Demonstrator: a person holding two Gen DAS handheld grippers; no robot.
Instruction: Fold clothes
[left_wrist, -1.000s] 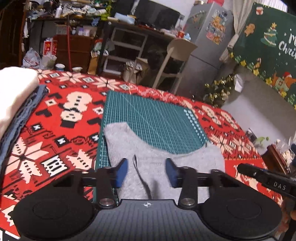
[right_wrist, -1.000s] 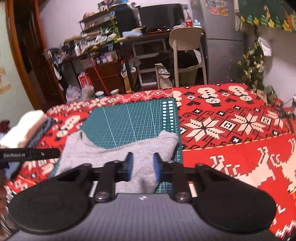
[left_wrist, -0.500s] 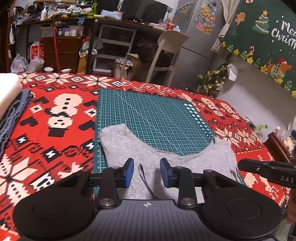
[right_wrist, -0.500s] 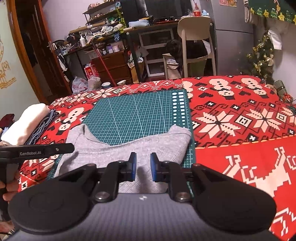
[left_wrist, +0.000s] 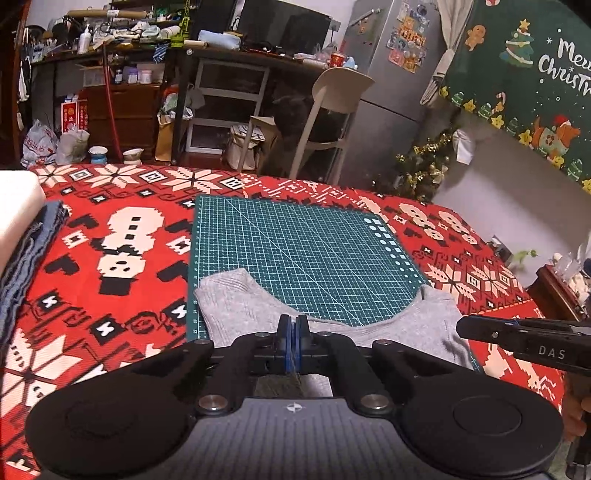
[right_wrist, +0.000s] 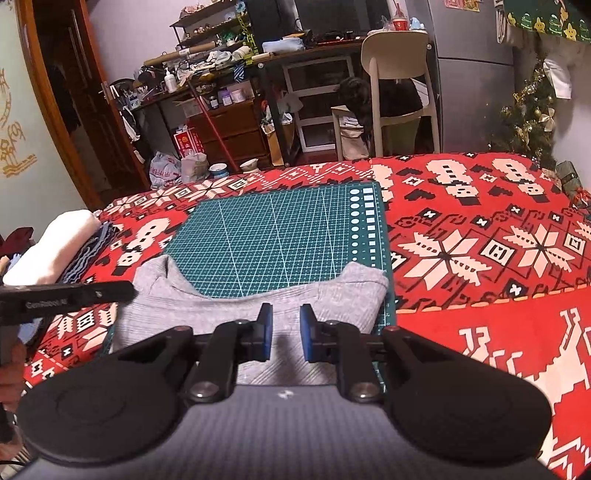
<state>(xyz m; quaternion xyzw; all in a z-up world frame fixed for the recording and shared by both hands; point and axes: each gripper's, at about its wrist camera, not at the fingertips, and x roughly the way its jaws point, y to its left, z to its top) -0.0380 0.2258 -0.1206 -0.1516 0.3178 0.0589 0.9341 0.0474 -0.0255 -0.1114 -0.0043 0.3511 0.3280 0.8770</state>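
Soft grey top (left_wrist: 236, 306), plain, with thin ribbed lines in the cloth. Spread flat on the near part of a green mat (left_wrist: 295, 251) with white grid lines. Green mat lying on a red Christmas cover (left_wrist: 110, 295) with white snowmen and snowflakes.

Long side of the grey top going from left to right, along the near edge of the mat. Reaching just about from one side of the mat to the other. Far edge dipping low in the middle like a bowl. Two corners poking up toward the far side, one at the left and one at the right. Right corner a little rounded and bunched in the right wrist view.

Left gripper (left_wrist: 293, 332) low over the near middle of the top. Jaws pressed together, pinching a thin bit of the grey cloth.

Right gripper (right_wrist: 286, 332) over the right half of the top. Jaws spread a little, with grey cloth showing in the gap. Hard to tell if touching the cloth.

Off to the left, well apart from the mat, a pile of folded clothes (right_wrist: 55, 243): white on top, blue under it.
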